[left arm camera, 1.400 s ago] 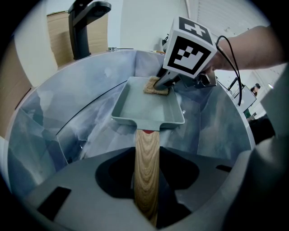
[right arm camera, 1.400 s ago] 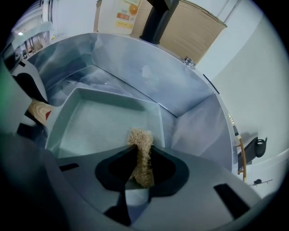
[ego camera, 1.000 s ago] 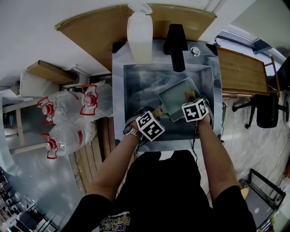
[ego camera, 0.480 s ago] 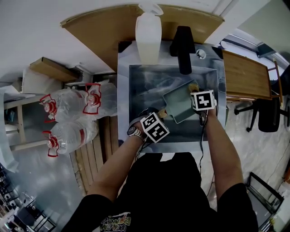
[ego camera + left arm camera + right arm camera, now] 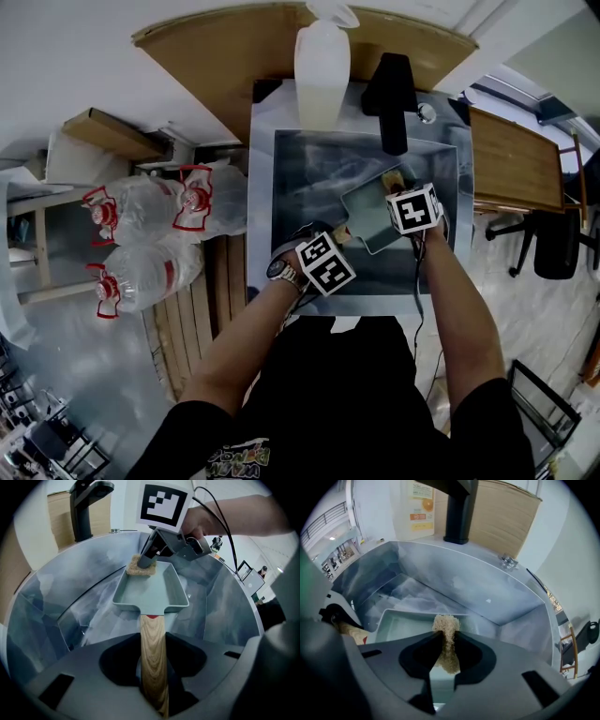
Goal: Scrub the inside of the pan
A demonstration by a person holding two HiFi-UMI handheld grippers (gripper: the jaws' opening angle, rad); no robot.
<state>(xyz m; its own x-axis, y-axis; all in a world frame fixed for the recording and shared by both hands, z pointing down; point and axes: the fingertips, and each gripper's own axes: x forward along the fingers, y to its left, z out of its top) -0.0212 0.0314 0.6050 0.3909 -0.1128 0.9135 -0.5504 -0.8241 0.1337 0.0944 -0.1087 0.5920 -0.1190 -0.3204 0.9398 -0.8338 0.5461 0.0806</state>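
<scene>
– Two tools show in the head view; what does each one have?
– The left tool (image 5: 333,246) is clamped on the wooden handle (image 5: 343,234) of the pan (image 5: 367,214), which lies just ahead of it inside the sink (image 5: 298,178). The right tool (image 5: 401,187) stands over the pan's far end, gripping a sponge (image 5: 399,175). Beyond both tools are a black faucet (image 5: 394,89) and a white bottle (image 5: 322,70).
– And the left gripper view?
– The handle runs straight out from between the left tool's jaws, which are closed on it. The pale green pan sits just past them, open side up. The right tool points down from above, with the sponge at the pan's far left corner.
– The right gripper view?
– Its jaws pinch the tan sponge, which sticks out past their tips. The pan lies directly under and ahead of this tool, with the sponge's end at its far wall. The handle peeks in at the tool's left, and the faucet stands beyond.
</scene>
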